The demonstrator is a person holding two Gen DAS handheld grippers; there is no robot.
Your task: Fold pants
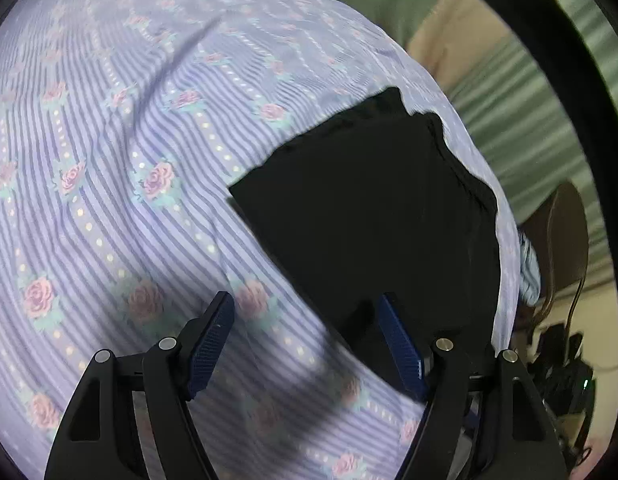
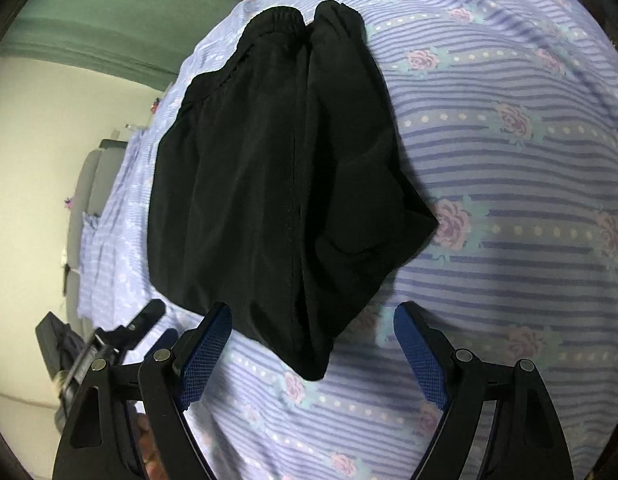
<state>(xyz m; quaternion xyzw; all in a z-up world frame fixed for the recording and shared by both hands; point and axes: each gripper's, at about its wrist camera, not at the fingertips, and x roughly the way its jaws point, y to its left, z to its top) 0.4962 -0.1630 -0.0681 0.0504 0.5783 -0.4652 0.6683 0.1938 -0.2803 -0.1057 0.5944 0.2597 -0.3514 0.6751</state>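
We saw the black pants [image 2: 277, 184] folded into a compact bundle, lying on the bed's striped rose-print sheet [image 2: 509, 200] near its edge, waistband at the far end in the right wrist view. Both hand-held grippers hung above the bed w/ jaws spread, nothing held: left gripper [image 1: 309, 340] over the bundle's near corner, right gripper [image 2: 313, 344] just short of the pants' near tip.

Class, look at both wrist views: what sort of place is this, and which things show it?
Probably a bedroom at home: black pants lie on a bed's lilac rose-striped sheet, with a green wall behind.
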